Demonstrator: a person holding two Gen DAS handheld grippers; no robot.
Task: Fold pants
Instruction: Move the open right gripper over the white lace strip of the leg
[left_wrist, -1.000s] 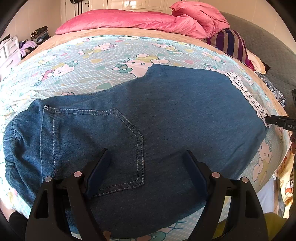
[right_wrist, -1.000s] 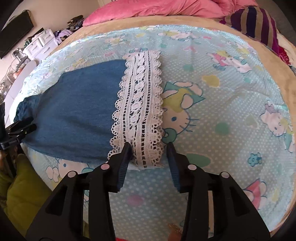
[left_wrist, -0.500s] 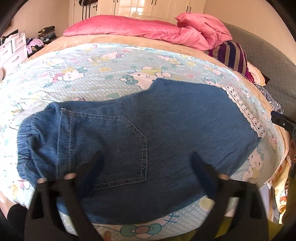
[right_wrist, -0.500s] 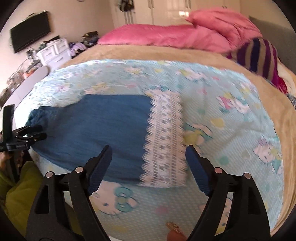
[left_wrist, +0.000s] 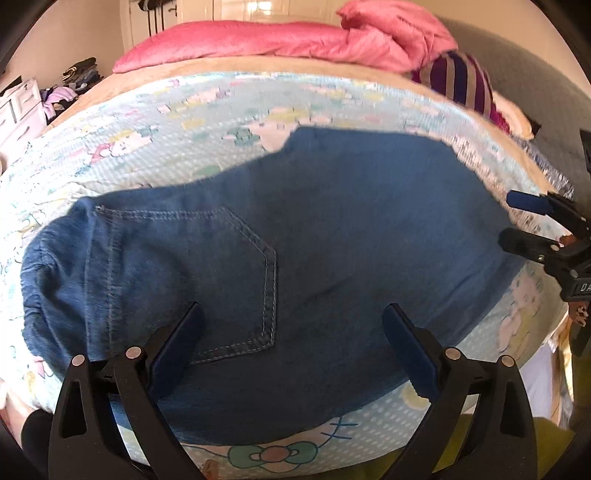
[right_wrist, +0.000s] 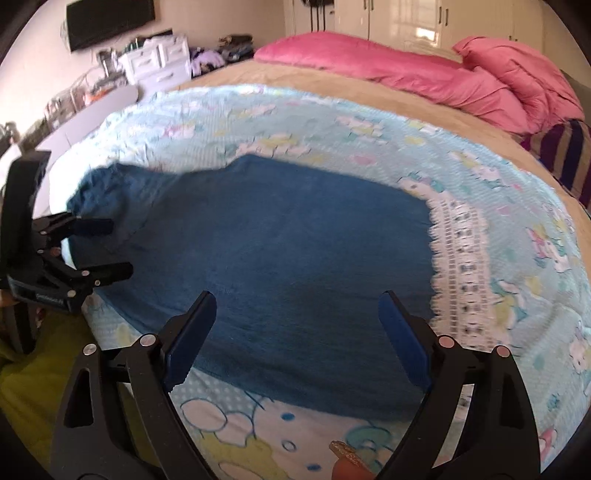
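on the bed sheet (right_wrist: 332, 122), denim pants (left_wrist: 332, 236), both hand-held grippers released, back pocket (left_wrist: 207, 273) in left view only

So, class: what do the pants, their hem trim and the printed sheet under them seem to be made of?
Pants: blue denim, matte, judging by the contrast topstitching around the pocket.
Hem trim: white openwork lace, probably cotton, with a scalloped edge.
Printed sheet: thin, dotted woven fabric with a cartoon print; fibre unclear.
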